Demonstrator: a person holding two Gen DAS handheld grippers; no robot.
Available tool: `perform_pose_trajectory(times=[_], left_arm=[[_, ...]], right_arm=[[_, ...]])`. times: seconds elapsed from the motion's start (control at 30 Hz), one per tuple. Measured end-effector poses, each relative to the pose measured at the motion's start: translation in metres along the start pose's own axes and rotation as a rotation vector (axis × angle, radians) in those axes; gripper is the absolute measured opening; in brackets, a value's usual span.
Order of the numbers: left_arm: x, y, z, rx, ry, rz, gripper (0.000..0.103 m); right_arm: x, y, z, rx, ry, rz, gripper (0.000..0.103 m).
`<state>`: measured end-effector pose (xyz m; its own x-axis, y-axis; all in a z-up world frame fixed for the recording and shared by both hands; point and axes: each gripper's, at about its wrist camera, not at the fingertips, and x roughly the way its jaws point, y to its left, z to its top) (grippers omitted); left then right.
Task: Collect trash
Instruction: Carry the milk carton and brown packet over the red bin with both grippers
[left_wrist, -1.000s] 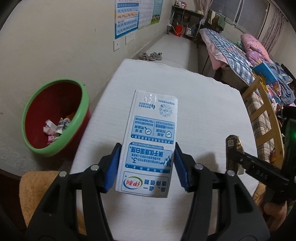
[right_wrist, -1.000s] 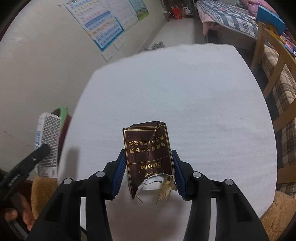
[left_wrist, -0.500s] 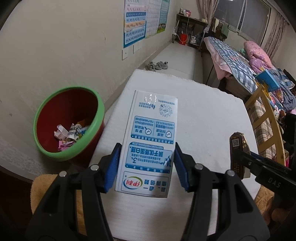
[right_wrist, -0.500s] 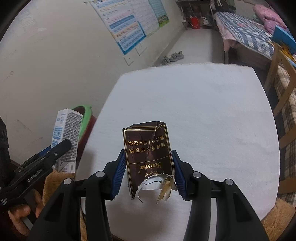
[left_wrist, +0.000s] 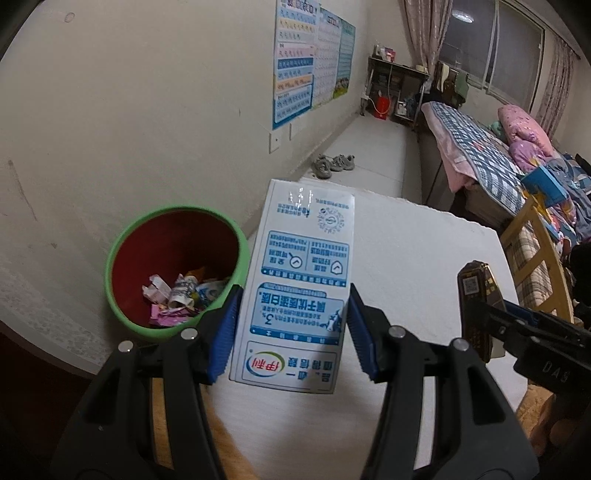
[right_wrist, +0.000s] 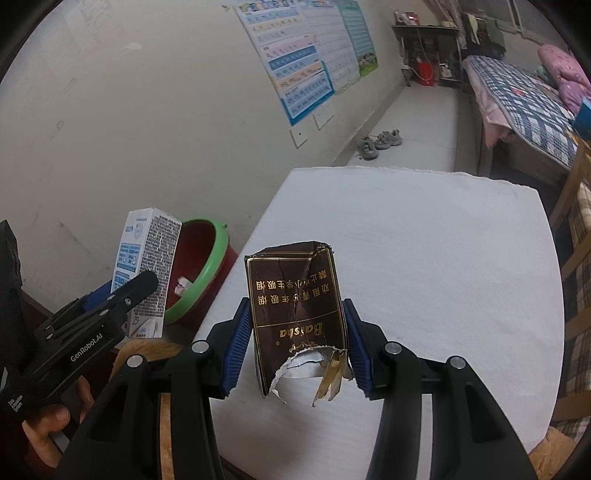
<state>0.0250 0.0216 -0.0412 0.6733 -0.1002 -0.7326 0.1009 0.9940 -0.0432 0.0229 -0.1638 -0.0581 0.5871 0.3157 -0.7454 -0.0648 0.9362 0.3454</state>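
My left gripper (left_wrist: 291, 332) is shut on a white and blue milk carton (left_wrist: 299, 273), held in the air over the left edge of the white table (left_wrist: 417, 258). A red bin with a green rim (left_wrist: 173, 273) stands on the floor to the left, with crumpled wrappers inside. My right gripper (right_wrist: 297, 347) is shut on a torn dark brown cigarette pack (right_wrist: 295, 314) above the table (right_wrist: 443, 258). In the right wrist view the milk carton (right_wrist: 147, 269) and the bin (right_wrist: 207, 266) show at the left. The cigarette pack (left_wrist: 476, 314) shows at the right of the left wrist view.
A cream wall with posters (left_wrist: 306, 70) runs along the left. Shoes (left_wrist: 332, 164) lie on the floor beyond the table. A bed (left_wrist: 480, 147) and a wooden chair (left_wrist: 535, 258) stand to the right.
Both grippers have risen and tilted up with their loads. The left gripper has swung toward the bin, which now sits closer to the carton in view.
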Motion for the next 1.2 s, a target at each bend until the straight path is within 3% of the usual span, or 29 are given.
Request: perform_pose_trajectory(times=[1.2], left_arm=[[0.016, 0.092, -0.007, -0.176, 0.028, 0.137, 0.053]], right_arm=[[0.065, 0.081, 0.014, -0.183, 0.101, 0.080, 0.047]])
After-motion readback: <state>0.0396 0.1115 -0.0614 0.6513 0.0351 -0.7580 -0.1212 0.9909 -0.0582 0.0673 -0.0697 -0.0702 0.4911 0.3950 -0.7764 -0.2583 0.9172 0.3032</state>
